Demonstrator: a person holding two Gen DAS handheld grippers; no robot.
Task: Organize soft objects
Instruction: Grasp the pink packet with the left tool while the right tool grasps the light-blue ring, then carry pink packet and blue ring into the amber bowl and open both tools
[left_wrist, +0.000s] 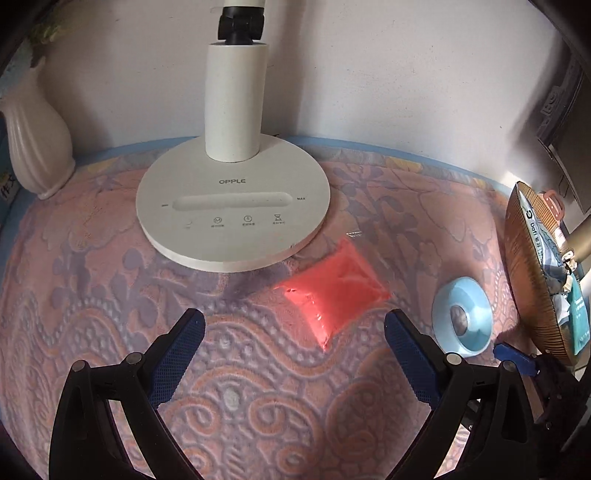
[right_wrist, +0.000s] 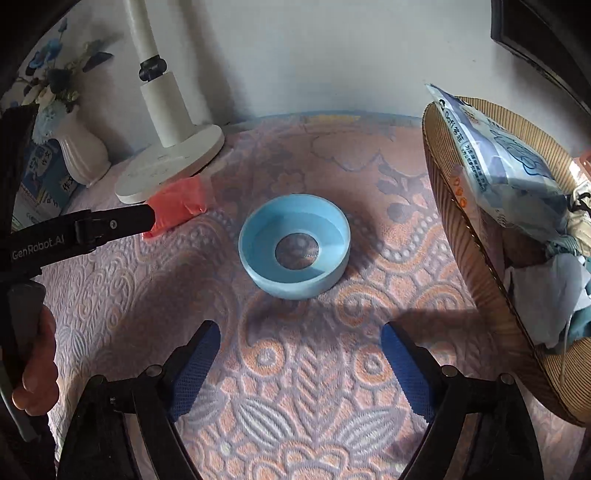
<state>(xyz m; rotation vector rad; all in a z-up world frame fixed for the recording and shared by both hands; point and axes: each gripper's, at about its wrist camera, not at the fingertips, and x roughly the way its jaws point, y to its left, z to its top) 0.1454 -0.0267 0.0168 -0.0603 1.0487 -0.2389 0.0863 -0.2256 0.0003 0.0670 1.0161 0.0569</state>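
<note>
A table covered with a pink and lilac embossed floral cloth stands against a pale wall. The left gripper hovers above the cloth with its blue-padded fingers spread wide and nothing between them. Just beyond its tips lies a soft red packet, flat on the cloth, one corner close to the round base of a white OPPLE desk lamp. Whether the packet touches the base cannot be told. The lamp's thick column rises at the back, near the wall, and blocks the way straight ahead of the left gripper. Far left stands a white ribbed vase holding flowers.

The right gripper is also spread wide and empty, poised over bare cloth. Ahead of it sits a light blue silicone ring, shaped like a shallow bowl with a hole in its floor through which the cloth shows. It stands alone, well apart from the lamp and near a ribbed brown basket on the right. The basket already holds a blue and white soft pack with printed text and some crumpled cloth pieces.

In the right wrist view, the left gripper's black arm crosses in from the left, its tip over the red packet, with a person's hand gripping the handle.

Open cloth lies between the grippers and the blue ring. The table's blue back edge meets the wall directly behind the lamp.
</note>
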